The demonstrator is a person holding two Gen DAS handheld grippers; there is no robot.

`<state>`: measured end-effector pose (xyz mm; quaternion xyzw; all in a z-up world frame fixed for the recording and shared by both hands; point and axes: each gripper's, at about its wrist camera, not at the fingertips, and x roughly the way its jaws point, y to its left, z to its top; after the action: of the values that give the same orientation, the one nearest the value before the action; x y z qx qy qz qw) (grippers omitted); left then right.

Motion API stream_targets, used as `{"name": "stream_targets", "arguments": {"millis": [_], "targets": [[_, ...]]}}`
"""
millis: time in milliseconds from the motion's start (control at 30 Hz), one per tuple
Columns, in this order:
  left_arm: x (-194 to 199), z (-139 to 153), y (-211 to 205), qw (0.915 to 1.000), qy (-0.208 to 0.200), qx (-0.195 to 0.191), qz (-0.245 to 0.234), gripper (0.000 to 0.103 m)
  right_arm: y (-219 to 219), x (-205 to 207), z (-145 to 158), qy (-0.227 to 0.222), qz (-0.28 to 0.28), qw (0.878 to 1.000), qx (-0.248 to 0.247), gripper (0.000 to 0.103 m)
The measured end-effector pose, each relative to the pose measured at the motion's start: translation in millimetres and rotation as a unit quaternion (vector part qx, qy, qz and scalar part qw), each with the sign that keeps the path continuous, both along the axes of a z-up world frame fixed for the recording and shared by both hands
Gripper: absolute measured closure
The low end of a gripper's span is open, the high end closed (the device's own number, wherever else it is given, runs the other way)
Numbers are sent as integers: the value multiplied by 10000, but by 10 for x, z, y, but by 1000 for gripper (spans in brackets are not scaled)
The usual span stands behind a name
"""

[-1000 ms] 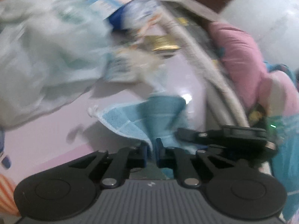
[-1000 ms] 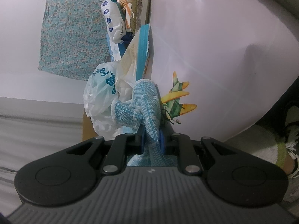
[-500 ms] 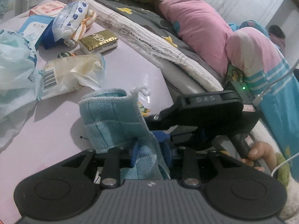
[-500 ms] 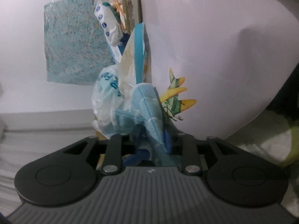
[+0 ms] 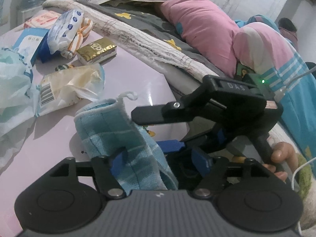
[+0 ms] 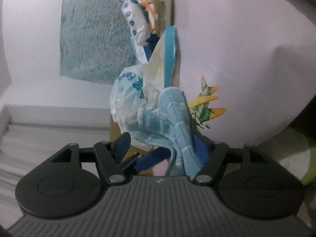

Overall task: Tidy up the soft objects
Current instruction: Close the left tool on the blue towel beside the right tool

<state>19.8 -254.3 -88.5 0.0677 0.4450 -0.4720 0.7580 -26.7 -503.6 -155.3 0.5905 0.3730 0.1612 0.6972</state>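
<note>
Blue towel (image 5: 118,138), folded into a loose roll, sits on my pale pink tabletop (image 5: 138,79), draped between both tools. My left gripper (image 5: 160,158) has its jaws opening, the blue pads (image 5: 118,161) spread with the cloth lying slack between them, not pinched. My right gripper (image 6: 162,150) is opening too; in its own view the towel leans against the pad at 3 o'clock, while the pad at 9 o'clock stands clear of the fabric.

I read this as the release after a fold. To do it well, I would let both sets of jaws finish widening before pulling away, then back each tool out along its own pointing line so no pad drags the weave and unrolls the fold. The white hanging loop (image 5: 128,95) at 12 o'clock of the roll could snag, so I would keep clear of it.

At 10 o'clock from the towel lie the crinkled plastic bag (image 5: 69,85), the gold packet (image 5: 96,52) and the tissue pack (image 5: 65,29), near but apart.
</note>
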Motion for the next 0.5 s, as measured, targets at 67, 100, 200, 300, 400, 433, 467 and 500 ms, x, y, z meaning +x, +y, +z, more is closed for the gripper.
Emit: {"name": "stream_targets", "arguments": {"millis": [67, 100, 200, 300, 400, 433, 467, 500], "targets": [[-13, 1, -7, 10000, -35, 3, -34, 26, 40, 33, 59, -15, 106, 9996, -260, 34], [-17, 1, -8, 10000, -43, 1, -38, 26, 64, 54, 85, -27, 170, 9991, -386, 35], [-19, -6, 2, 10000, -37, -43, -54, 24, 127, 99, 137, 17, 310, 9966, -761, 44], [-23, -11, 19, 9999, -45, -68, -64, 21, 163, 132, 124, 93, 360, 9953, -888, 57], [-17, -14, 52, 10000, -36, -68, -22, 21, 157, 130, 90, 127, 303, 9957, -867, 67], [-15, -12, 67, 10000, -26, -77, 2, 21, 156, 120, 74, 138, 286, 9959, -844, 71], [-9, -10, 87, 10000, -18, -92, 29, 20, 149, 113, 59, 159, 268, 9961, -822, 73], [-3, -8, 107, 9999, -13, -102, 63, 20, 143, 105, 44, 183, 252, 9962, -818, 78]]}}
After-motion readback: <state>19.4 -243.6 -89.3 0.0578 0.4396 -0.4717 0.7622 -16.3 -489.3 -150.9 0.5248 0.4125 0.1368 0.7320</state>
